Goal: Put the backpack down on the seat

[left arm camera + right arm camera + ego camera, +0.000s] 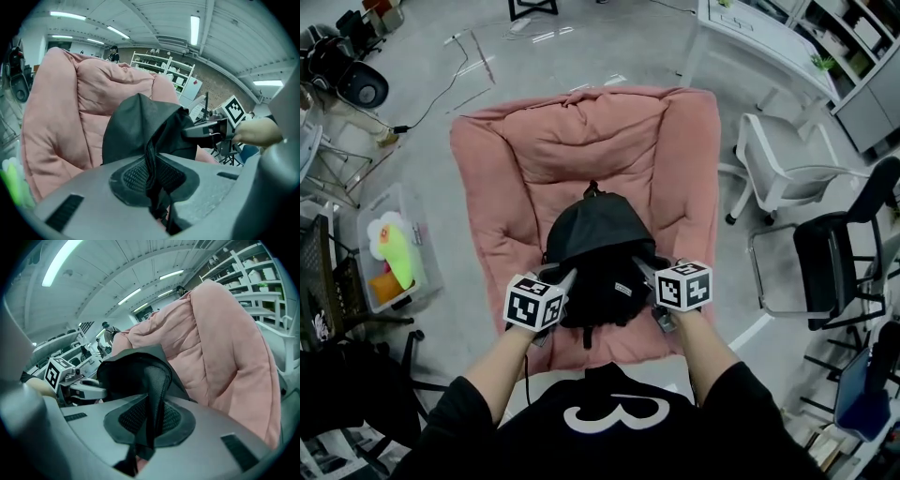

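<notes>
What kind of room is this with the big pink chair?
Probably an office or lab workspace: a white desk, a black office chair and storage shelves stand around the pink lounge chair.

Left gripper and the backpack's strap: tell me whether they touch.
Touching. The left gripper view shows the left gripper with its jaws shut on the black mesh strap, which runs up to the backpack.

An open-plan office or lab: white desk (750, 33), office chairs (827, 255), stocked shelves (161, 70); strip lights (195, 29) overhead.
</notes>
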Demonstrator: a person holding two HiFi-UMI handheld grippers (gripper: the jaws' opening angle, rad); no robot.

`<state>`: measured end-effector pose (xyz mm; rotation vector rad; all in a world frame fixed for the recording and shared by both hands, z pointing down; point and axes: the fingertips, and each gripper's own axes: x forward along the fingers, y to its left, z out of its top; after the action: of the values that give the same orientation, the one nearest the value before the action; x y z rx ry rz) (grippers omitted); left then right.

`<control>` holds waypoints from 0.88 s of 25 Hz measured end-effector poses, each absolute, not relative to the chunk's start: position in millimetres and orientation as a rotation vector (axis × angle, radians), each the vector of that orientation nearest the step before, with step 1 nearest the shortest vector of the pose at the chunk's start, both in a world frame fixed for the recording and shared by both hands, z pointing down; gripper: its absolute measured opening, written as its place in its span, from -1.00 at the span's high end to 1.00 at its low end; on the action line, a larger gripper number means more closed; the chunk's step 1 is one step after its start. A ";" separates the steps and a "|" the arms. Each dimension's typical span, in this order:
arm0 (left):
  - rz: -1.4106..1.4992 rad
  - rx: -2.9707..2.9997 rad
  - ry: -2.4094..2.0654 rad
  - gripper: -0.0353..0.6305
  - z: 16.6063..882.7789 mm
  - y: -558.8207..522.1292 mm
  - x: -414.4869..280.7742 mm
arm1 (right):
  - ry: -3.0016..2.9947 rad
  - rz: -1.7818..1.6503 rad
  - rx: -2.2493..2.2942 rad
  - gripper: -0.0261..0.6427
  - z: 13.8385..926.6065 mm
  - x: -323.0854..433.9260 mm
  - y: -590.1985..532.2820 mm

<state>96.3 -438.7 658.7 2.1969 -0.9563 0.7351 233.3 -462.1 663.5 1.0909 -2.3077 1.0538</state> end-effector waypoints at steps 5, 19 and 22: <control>0.723 2.194 -1.018 0.76 670.8 -449.7 94.1 | -2.281 1.003 1.187 0.81 677.1 234.4 -471.8; 0.738 2.221 -0.943 -0.01 643.4 -375.3 85.4 | -2.312 0.964 1.343 0.13 639.7 275.3 -410.6; 0.633 2.244 -0.973 -0.01 608.8 -351.0 82.6 | -2.354 0.944 1.292 0.14 619.1 270.4 -381.9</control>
<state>82.6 -351.0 608.8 2.2439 -0.9731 0.6327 270.4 -381.9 619.1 1.2918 -2.3536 0.9441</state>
